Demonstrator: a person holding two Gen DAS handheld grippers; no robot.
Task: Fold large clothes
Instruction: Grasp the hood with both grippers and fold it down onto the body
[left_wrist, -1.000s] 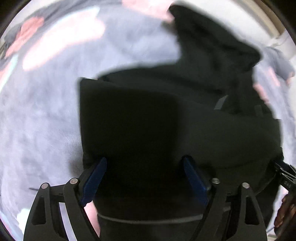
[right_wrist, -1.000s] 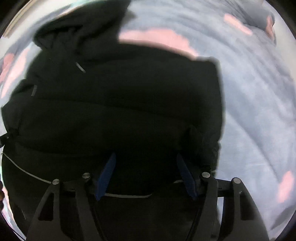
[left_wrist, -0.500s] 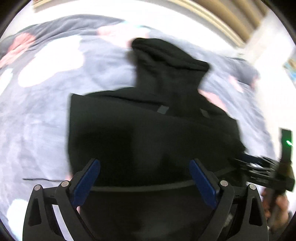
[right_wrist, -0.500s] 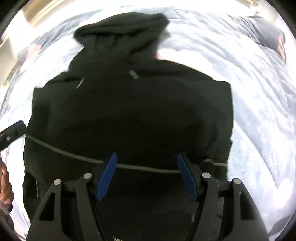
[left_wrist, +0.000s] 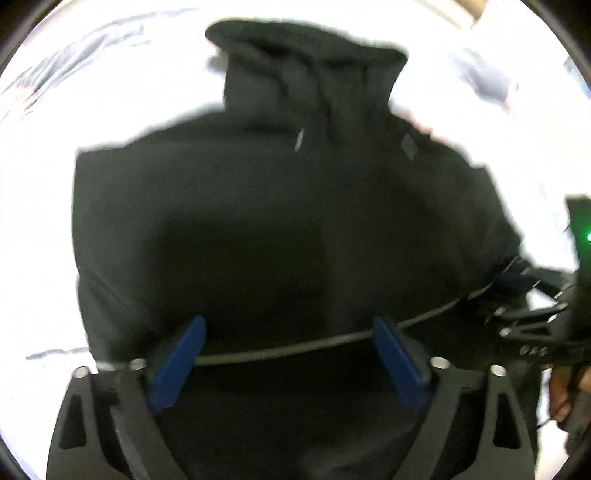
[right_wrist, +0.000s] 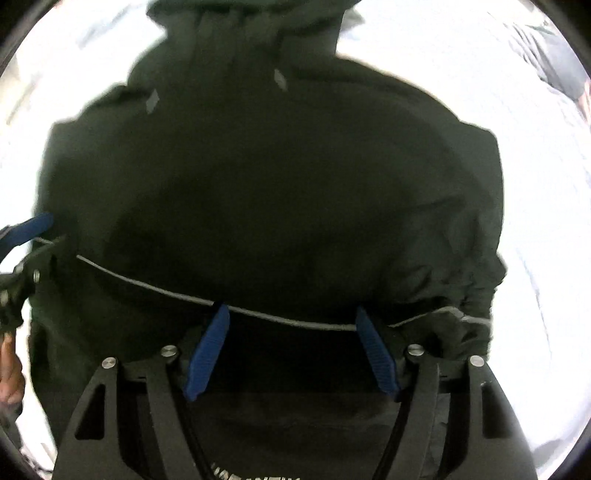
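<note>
**Here, a black hoodie is lying on a pale bed**

Underneath everything, a bed (left_wrist: 44, 206) with a washed-out, whitish-grey cover is filling both views; glare is bleaching most of its pattern. Beyond the hoodie's hood, at the top right of the left wrist view, a strip of pale wall and a brownish edge are showing, too blurred to read further.

The black hoodie (left_wrist: 280, 221) is lying flat on the bed, its hood pointing away from both cameras and a thin grey cord (right_wrist: 155, 284) crossing its lower part.

The left gripper (left_wrist: 288, 354) is hovering over the hoodie's near edge, its blue pads spread wide after just narrowing slightly, with only cloth below them and nothing clamped. The right gripper (right_wrist: 291, 347) is pointing down over the same edge on the hoodie's other side, its pads also standing apart, having just been widening a little, and pressing on nothing.
</note>
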